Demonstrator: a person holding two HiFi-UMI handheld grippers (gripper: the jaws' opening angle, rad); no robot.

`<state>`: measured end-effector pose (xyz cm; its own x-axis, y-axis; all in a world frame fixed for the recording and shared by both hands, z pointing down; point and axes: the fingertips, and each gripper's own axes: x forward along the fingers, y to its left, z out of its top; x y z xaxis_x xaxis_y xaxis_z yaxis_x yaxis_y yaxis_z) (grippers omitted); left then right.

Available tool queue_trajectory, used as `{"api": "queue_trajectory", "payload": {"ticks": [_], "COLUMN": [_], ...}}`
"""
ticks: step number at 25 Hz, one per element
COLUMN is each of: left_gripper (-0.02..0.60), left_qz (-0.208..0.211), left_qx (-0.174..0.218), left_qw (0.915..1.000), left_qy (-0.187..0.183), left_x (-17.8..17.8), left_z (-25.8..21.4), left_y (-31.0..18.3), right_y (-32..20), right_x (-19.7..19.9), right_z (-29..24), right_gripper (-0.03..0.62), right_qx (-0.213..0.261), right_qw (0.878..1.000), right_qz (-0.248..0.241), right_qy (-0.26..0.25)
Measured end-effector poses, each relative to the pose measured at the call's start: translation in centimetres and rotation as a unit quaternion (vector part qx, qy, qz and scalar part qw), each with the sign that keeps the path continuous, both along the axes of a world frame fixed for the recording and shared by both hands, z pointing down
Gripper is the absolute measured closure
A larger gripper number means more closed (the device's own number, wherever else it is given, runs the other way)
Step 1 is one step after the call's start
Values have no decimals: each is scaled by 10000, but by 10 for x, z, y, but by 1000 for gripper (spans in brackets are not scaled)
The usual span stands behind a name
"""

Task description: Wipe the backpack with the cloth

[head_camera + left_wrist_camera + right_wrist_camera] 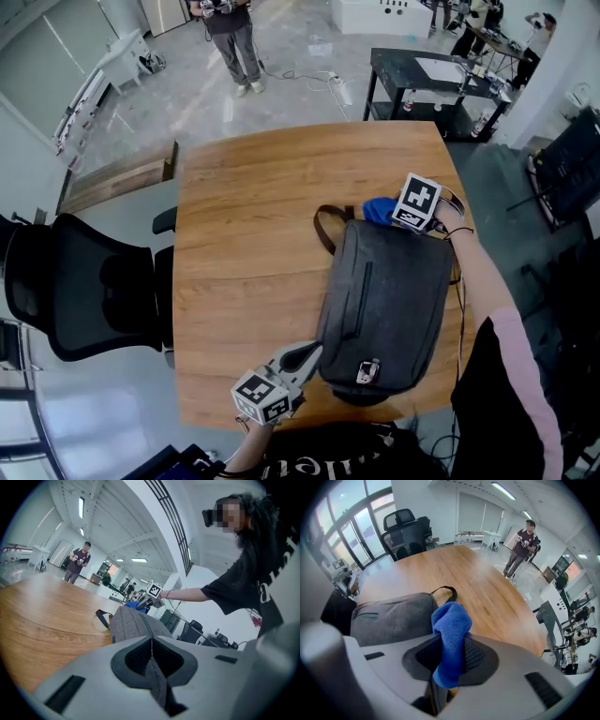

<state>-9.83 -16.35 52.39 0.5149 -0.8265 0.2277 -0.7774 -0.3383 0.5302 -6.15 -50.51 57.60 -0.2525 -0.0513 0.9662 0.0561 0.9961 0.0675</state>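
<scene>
Open-plan office: swivel chair [89, 286], workbench [427, 89].

A wooden tabletop [244, 216] fills the middle. A black office chair [75, 291] stands at its left edge. Beyond, a person [234, 42] stands on the grey floor [187, 103], near a black side table [398, 75].

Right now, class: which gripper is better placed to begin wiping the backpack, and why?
Right. The right gripper is shut on the blue cloth at the far end of the backpack; the left gripper is shut on backpack fabric at the near end.
</scene>
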Motion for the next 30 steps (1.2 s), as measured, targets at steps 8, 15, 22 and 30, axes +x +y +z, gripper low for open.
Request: {"api": "queue_trajectory", "payload": {"ticks": [8,15,22,30], "left_gripper": [572,572,572,572], "left_qz": [-17,70,106,376], "left_qx": [9,64,161,325], "left_qw": [10000,10000,9998,9988], "left_qy": [-23,-22,-34,-17], "left_x": [-13,-15,-18,-7], "left_z": [-1,-3,-2,-5], "left_y": [13,24,35,38], "right_y": [28,74,92,91], "right_x": [-47,-77,-60,-19], "right_z": [-20,-51,-29,-31], "right_gripper": [507,507,507,507], "right_qx": [-43,-1538,-2669,-2755], "right_qw": [9996,9800,9273,8963], "right_qz": [-156,804,2481,3175], "right_qy": [-225,-970,-852,-1413]}}
